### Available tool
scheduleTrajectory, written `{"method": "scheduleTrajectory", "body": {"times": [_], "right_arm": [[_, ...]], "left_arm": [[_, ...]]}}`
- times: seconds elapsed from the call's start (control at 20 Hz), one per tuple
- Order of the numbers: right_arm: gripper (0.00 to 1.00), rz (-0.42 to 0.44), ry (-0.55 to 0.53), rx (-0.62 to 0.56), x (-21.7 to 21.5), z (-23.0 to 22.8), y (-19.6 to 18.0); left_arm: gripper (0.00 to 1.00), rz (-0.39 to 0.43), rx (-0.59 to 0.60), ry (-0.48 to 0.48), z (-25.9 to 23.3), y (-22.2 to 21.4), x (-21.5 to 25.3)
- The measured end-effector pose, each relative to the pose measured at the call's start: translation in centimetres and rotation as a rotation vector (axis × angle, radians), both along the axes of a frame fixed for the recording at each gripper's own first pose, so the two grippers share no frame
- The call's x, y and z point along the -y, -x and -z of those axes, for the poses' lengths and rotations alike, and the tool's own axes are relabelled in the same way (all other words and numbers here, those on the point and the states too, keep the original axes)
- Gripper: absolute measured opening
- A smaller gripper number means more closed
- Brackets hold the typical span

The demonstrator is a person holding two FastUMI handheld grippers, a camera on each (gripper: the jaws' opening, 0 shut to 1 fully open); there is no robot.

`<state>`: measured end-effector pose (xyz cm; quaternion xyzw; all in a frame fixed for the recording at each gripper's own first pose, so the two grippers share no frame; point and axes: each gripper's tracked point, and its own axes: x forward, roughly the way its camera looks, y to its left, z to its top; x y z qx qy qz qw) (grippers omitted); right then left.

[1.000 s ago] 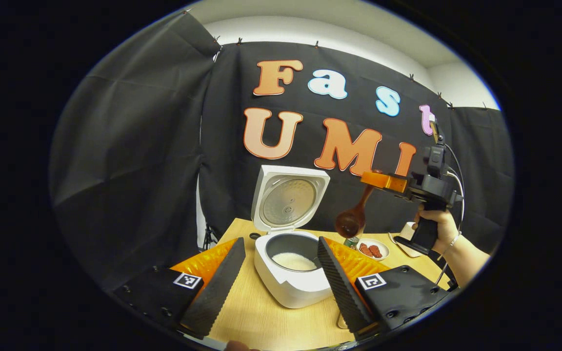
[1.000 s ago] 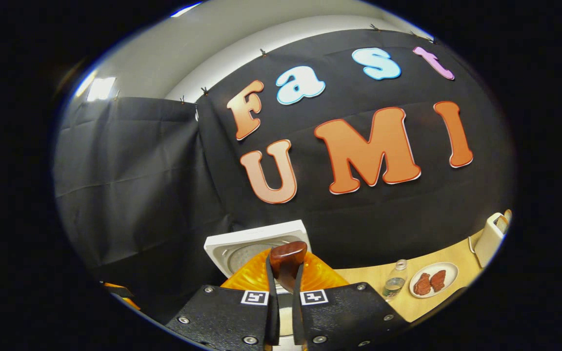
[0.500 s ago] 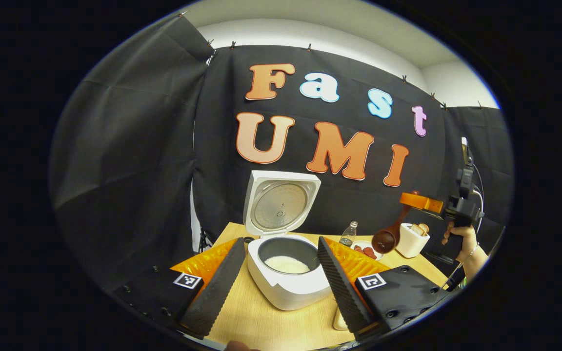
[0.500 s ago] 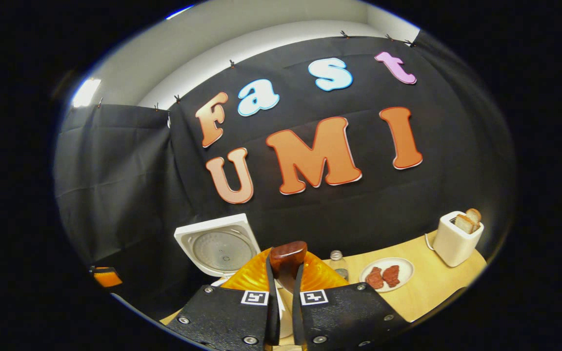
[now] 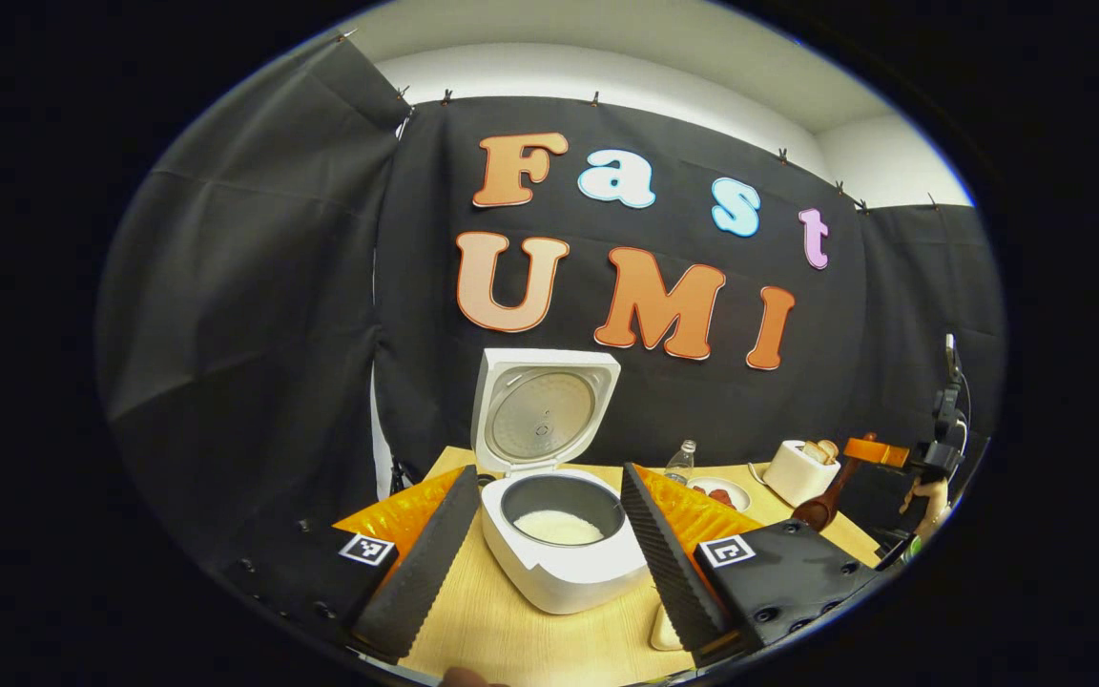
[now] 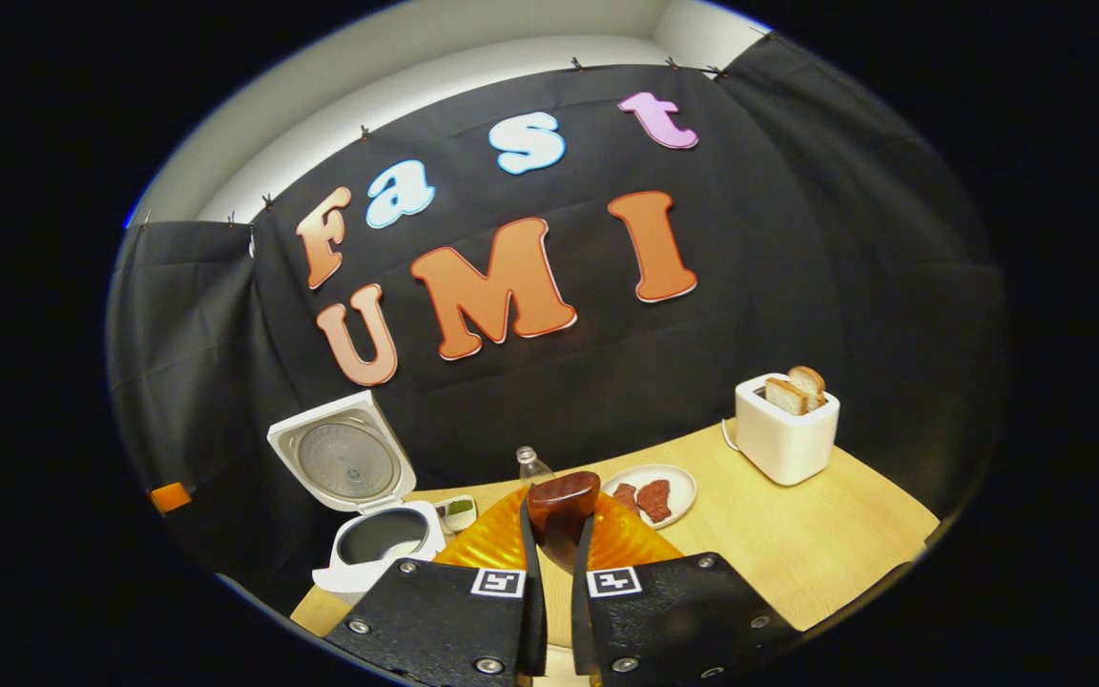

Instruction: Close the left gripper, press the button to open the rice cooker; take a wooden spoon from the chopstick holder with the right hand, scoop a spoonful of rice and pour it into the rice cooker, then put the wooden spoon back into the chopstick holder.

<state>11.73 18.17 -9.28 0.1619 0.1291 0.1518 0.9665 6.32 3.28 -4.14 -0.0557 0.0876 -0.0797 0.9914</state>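
The white rice cooker (image 5: 559,572) stands on the wooden table with its lid (image 5: 545,410) raised and white rice (image 5: 559,525) in the pot. My left gripper (image 5: 548,474) is open just in front of it, one finger on either side of the pot, holding nothing. Far to the right, my right gripper (image 5: 879,452), held by a hand (image 5: 926,496), carries the wooden spoon (image 5: 819,508) with its bowl hanging low near the table. In the right gripper view, that gripper (image 6: 557,546) is shut on the spoon's dark handle (image 6: 564,506); the cooker (image 6: 373,549) lies to the lower left.
A white toaster (image 6: 783,434) with bread stands at the back right. A plate (image 6: 673,477) of red meat, a small bottle (image 6: 532,466) and a little dish (image 6: 457,510) sit mid-table. A pale object (image 5: 666,630) lies by my left gripper's right finger.
The right gripper has carried the spoon away from above the cooker, rightward and downward toward the toaster side. The left gripper has stayed open in front of the cooker.
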Motion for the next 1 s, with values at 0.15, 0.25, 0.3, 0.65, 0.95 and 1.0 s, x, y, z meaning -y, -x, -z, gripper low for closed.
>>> {"method": "scheduleTrajectory", "body": {"times": [0.15, 0.25, 0.3, 0.65, 0.95, 1.0], "right_arm": [[0.1, 0.044, -0.011, -0.032, 2.8, 2.3, 1.0], [0.1, 0.068, -0.023, -0.051, 4.3, 4.0, 1.4], [0.1, 0.08, -0.031, -0.062, 4.8, 5.0, 1.5], [0.1, 0.107, -0.083, -0.165, 6.0, 12.3, 0.7], [0.1, 0.102, -0.129, -0.231, 5.5, 16.6, 0.0], [0.1, 0.107, -0.146, -0.251, 5.6, 17.2, 0.1]], "left_arm": [[1.0, 0.009, 0.0, -0.005, -0.3, 0.4, 1.1], [1.0, 0.013, -0.003, -0.007, -0.4, 0.7, 1.7], [1.0, 0.013, -0.005, -0.002, -0.5, 0.8, 2.0], [1.0, 0.006, -0.024, 0.023, -0.2, 1.5, 3.6], [1.0, -0.02, -0.018, -0.018, -0.8, 1.8, 4.2], [1.0, -0.026, -0.017, -0.027, -0.9, 1.7, 4.2]]}}
